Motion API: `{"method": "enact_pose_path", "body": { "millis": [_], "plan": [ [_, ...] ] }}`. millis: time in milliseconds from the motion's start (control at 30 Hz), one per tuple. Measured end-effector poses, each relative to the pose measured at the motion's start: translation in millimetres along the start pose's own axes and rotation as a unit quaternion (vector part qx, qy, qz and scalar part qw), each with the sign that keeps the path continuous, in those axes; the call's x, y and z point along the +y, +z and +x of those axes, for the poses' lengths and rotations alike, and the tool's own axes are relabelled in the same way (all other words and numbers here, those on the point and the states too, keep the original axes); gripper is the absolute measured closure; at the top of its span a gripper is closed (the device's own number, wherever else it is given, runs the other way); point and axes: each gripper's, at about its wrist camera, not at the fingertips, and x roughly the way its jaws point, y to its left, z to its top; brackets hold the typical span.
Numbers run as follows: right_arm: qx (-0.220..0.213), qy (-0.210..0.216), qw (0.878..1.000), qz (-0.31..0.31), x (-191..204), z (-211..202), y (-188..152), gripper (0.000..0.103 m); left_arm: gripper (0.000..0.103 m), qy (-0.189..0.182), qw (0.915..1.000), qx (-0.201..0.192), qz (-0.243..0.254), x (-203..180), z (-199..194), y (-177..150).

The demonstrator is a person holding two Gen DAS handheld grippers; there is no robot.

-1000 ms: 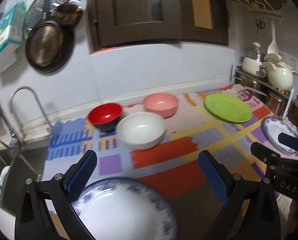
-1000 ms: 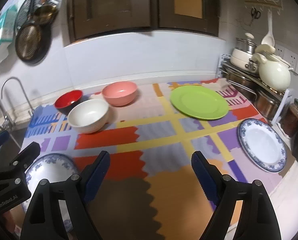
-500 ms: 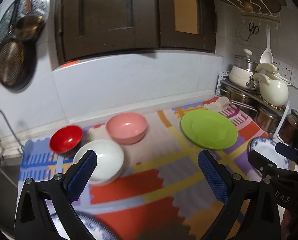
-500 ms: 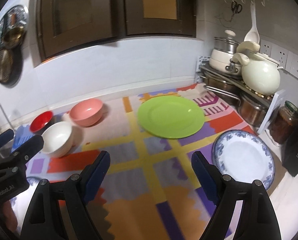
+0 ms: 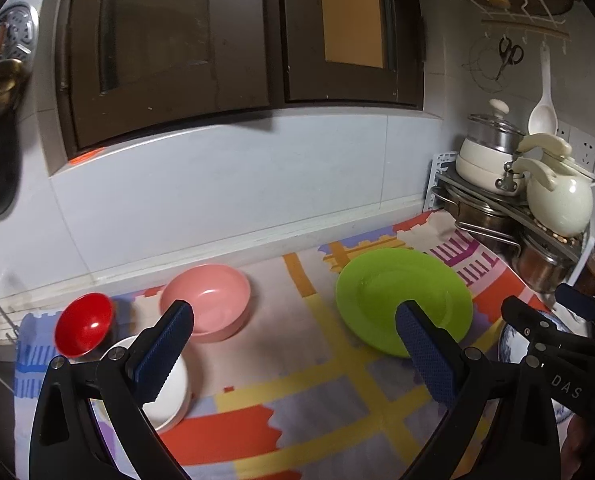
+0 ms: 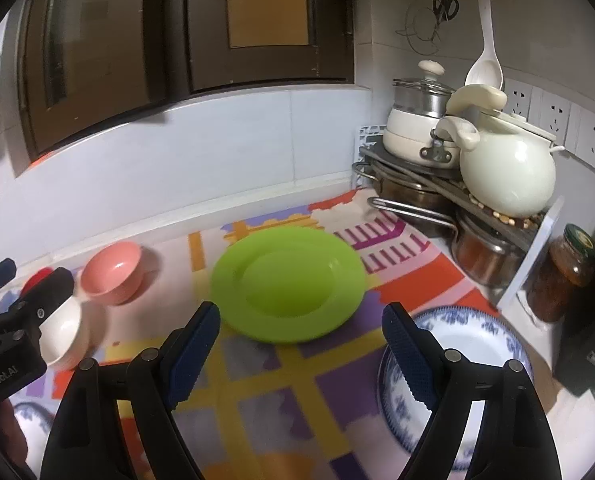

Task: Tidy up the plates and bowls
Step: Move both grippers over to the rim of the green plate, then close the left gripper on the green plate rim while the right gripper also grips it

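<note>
While both tongs hover spread wide and empty above the patterned mat (image 5: 317, 384), we read the counter from the left: red bowl (image 5: 84, 329) near the mat's left edge, white bowl (image 5: 169, 388) just in front of it, pink bowl (image 5: 207, 300) beside them. Our left gripper (image 5: 293, 354) faces bare mat before the green plate (image 6: 287, 282). Our right gripper (image 6: 299, 354) sits between that plate and the blue-patterned plate (image 6: 469, 344), near the pot rack (image 6: 437, 184).
</note>
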Motion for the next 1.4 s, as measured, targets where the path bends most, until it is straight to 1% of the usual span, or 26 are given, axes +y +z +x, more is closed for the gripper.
{"method": "enact_pose_path", "body": {
  "millis": [133,267,433,567,700,833,933,1000,1067,1100,1133,1200,1233,1333,1400],
  "plan": [
    [0.002,-0.004,1.000,0.007,-11.3,20.6,11.9,0.019,0.000,-0.012,0.9998,0.017,0.002,-7.3,27.8,7.7],
    [0.008,-0.019,1.000,0.016,-22.8,44.5,21.0,0.019,0.000,-0.026,0.9988,0.041,0.007,-18.1,60.2,13.8],
    [0.029,-0.031,0.999,0.006,-31.1,76.0,28.4,0.019,0.000,-0.038,0.9963,0.077,0.006,-29.5,101.1,19.4],
    [0.063,-0.025,0.998,0.015,-38.4,108.6,33.8,0.019,0.001,-0.040,0.9938,0.104,0.010,-38.5,134.2,22.9],
    [0.104,-0.029,0.994,0.030,-49.9,146.3,36.4,0.019,0.003,-0.043,0.9906,0.128,0.023,-49.2,165.6,23.7],
    [0.146,-0.031,0.987,0.050,-63.9,180.3,37.4,0.020,0.008,-0.047,0.9853,0.161,0.035,-57.3,194.5,21.5],
    [0.173,-0.033,0.983,0.058,-71.3,200.2,38.7,0.021,0.012,-0.057,0.9783,0.197,0.033,-60.2,216.7,17.4],
    [0.187,-0.037,0.980,0.053,-72.7,211.1,39.3,0.021,0.018,-0.062,0.9712,0.228,0.029,-61.3,231.5,14.3],
    [0.205,-0.041,0.977,0.044,-73.3,223.0,39.2,0.023,0.019,-0.067,0.9659,0.249,0.024,-61.9,242.3,12.3],
    [0.215,-0.043,0.975,0.041,-73.6,228.6,39.1,0.028,0.022,-0.064,0.9643,0.256,0.025,-62.7,246.9,11.3],
    [0.224,-0.044,0.973,0.043,-74.8,233.5,38.6,0.031,0.023,-0.063,0.9632,0.260,0.027,-63.7,250.2,10.6],
    [0.239,-0.044,0.969,0.043,-76.4,242.8,36.9,0.031,0.024,-0.060,0.9608,0.269,0.033,-65.9,256.9,8.4],
    [0.248,-0.042,0.967,0.044,-77.2,247.7,35.5,0.035,0.025,-0.059,0.9599,0.272,0.036,-66.7,259.7,7.1],
    [0.270,-0.032,0.961,0.055,-79.6,259.1,30.7,0.041,0.028,-0.057,0.9582,0.277,0.042,-68.7,264.5,4.8],
    [0.277,-0.023,0.959,0.063,-80.8,263.7,28.9,0.042,0.032,-0.060,0.9570,0.280,0.043,-69.4,266.9,4.8]
  ]
}}
